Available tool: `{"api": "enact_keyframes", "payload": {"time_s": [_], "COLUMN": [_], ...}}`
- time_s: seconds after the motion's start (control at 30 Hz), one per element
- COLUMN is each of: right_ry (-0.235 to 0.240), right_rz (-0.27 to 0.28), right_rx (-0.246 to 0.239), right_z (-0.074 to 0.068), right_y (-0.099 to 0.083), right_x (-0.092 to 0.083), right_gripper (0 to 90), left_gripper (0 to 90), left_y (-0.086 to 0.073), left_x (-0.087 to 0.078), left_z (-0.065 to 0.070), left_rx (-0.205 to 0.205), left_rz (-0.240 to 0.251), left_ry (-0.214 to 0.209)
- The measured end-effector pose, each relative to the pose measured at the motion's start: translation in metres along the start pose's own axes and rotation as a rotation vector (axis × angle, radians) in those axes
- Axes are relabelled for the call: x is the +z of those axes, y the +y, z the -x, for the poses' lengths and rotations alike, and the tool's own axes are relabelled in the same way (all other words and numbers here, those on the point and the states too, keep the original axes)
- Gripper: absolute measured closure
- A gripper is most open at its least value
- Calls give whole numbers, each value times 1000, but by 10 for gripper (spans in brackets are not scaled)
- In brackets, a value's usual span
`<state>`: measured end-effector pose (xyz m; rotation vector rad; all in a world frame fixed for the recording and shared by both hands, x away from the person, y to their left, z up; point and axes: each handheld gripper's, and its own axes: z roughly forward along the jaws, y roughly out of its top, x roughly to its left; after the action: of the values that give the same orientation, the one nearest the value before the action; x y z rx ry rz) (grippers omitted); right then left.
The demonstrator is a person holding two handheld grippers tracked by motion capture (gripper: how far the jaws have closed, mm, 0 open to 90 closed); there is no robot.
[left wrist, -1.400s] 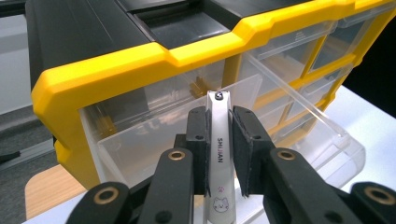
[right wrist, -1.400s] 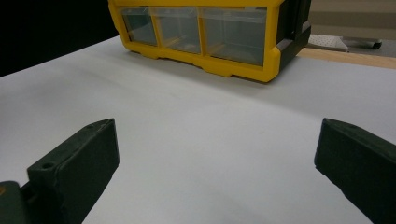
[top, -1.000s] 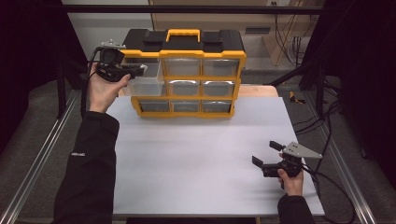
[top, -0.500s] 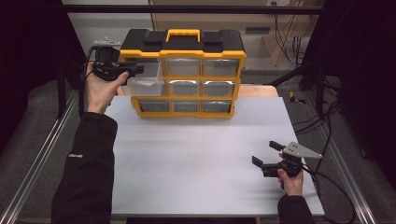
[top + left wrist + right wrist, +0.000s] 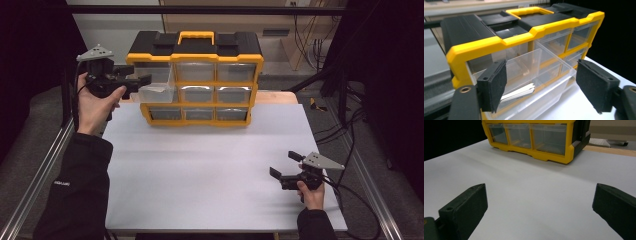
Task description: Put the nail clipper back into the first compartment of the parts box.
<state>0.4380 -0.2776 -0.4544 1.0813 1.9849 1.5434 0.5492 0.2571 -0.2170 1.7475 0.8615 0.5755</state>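
A yellow and black organizer [image 5: 195, 50] with clear drawers stands at the back of the white table [image 5: 200, 170]. Its top left drawer [image 5: 158, 91] is pulled out part way. In the left gripper view that drawer [image 5: 524, 67] holds a flat white piece [image 5: 517, 92]. My left gripper [image 5: 140, 84] hovers at the organizer's left front corner; its jaws have just been opening and its pads [image 5: 492, 86] stand apart without pressing the drawer. My right gripper [image 5: 285, 170] rests low over the table's front right, open, with nothing between its fingers [image 5: 465, 210].
Metal rails run along both sides of the table [image 5: 35, 175]. Cables [image 5: 345, 145] trail on the floor at the right. A wooden board [image 5: 272, 96] shows behind the organizer's right side. The table's bare white surface stretches between the organizer and my right gripper.
My left gripper has let go of the drawer, its jaws have spread, and the hand has drawn back to the left. The drawer stays pulled out. The right hand has not moved.
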Motion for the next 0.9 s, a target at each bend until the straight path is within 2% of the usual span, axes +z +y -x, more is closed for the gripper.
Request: {"api": "enact_keyframes", "payload": {"time_s": [0.13, 0.33, 0.53, 0.7, 0.8, 0.9], "right_ry": [-1, -2, -3, -2, -4, -4], "right_rz": [0, -2, 0, -2, 0, 1], "right_rx": [0, -3, -3, -1, 2, 1], "right_z": [0, 0, 0, 0, 0, 0], "right_y": [0, 0, 0, 0, 0, 0], "right_x": [0, 0, 0, 0, 0, 0], "right_gripper": [6, 6, 6, 6, 6, 6], "left_gripper": [191, 176, 151, 150, 96, 97], "left_y": [-6, -20, -42, -65, -79, -94], "left_x": [-12, -21, -28, -31, -32, -31], "left_z": [4, 12, 23, 28, 31, 33], "left_rx": [21, 9, 13, 0, -16, -21], "left_rz": [22, 31, 53, 66, 66, 61], "left_ry": [7, -36, -75, -107, -105, -115]}}
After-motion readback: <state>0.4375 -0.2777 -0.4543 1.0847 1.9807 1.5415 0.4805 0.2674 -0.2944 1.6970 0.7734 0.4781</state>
